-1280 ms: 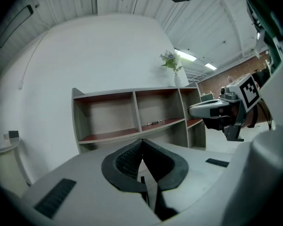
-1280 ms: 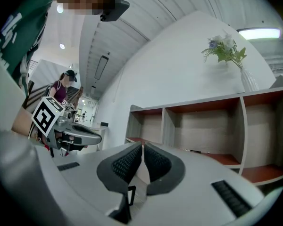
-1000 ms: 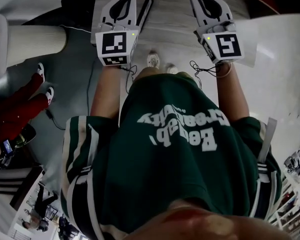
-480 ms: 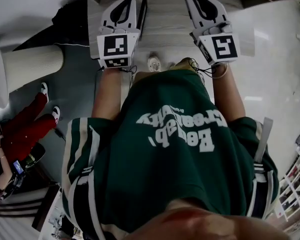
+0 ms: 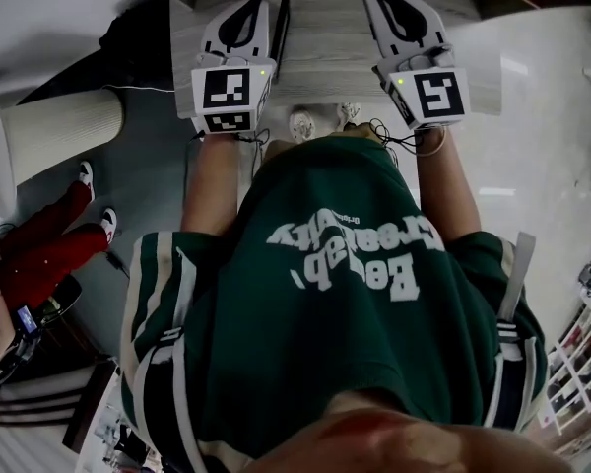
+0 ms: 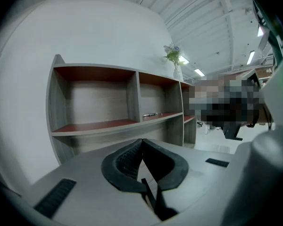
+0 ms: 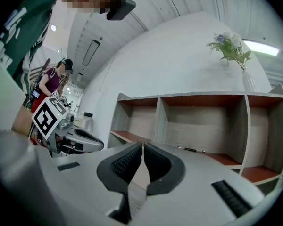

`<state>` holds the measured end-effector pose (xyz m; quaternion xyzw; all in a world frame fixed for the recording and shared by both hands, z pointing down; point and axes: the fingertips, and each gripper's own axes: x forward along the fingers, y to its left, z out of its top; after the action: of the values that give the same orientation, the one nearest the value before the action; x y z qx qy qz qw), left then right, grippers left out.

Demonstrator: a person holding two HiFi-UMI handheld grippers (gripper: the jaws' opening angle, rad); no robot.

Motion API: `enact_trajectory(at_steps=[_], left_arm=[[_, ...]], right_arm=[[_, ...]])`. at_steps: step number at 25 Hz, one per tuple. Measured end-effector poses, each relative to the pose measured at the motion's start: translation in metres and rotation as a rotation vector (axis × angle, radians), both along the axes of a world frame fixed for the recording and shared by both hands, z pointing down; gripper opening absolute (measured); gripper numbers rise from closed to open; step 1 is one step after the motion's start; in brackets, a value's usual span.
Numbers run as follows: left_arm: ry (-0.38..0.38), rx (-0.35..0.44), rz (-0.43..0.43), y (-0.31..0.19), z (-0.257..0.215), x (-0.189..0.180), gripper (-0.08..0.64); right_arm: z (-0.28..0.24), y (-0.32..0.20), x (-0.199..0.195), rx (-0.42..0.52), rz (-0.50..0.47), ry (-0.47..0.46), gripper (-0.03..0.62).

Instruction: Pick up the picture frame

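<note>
While shirt lettering (image 5: 360, 254) shows upside-down (illegible), left hand-held gripper (image 6: 141, 144), right hand-held gripper (image 7: 142, 146), both closed.

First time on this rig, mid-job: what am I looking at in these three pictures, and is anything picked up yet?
No robot arm here: a person holds two hand tools, the left tongs and right tongs. One picture looks down from the head; the other two look along each tool. Ahead stands an open shelf unit with flowers on top and a small pen-like thing on one shelf. Both tongs are closed and hold nothing. No picture frame shows clearly.
</note>
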<state>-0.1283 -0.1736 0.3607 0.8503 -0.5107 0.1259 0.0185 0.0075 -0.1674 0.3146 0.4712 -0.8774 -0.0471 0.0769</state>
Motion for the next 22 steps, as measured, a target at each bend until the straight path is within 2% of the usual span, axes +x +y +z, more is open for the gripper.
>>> enact_trajectory(at_steps=[2,4,9,13,17,22], left_arm=[[-0.007,-0.051,0.007,-0.004,0.009,0.003,0.017],[0.016,-0.123,0.009,-0.011,0.019,0.006,0.017],[0.045,-0.331,0.039,-0.01,0.047,0.012,0.017],[0.016,-0.407,0.053,-0.008,0.063,0.018,0.033],[-0.02,-0.508,0.076,-0.013,0.089,0.025,0.127],[-0.027,-0.633,0.081,-0.009,0.117,0.021,0.146]], right_arm=[[-0.006,-0.007,-0.005,0.074,-0.04,0.004,0.04],[-0.008,-0.016,-0.009,0.113,-0.076,0.012,0.04],[-0.001,-0.016,-0.009,0.091,-0.115,0.019,0.04],[0.006,-0.017,-0.005,0.066,-0.139,0.017,0.04],[0.007,-0.029,0.001,0.064,-0.155,0.008,0.04],[0.009,-0.036,0.004,0.07,-0.171,0.02,0.04]])
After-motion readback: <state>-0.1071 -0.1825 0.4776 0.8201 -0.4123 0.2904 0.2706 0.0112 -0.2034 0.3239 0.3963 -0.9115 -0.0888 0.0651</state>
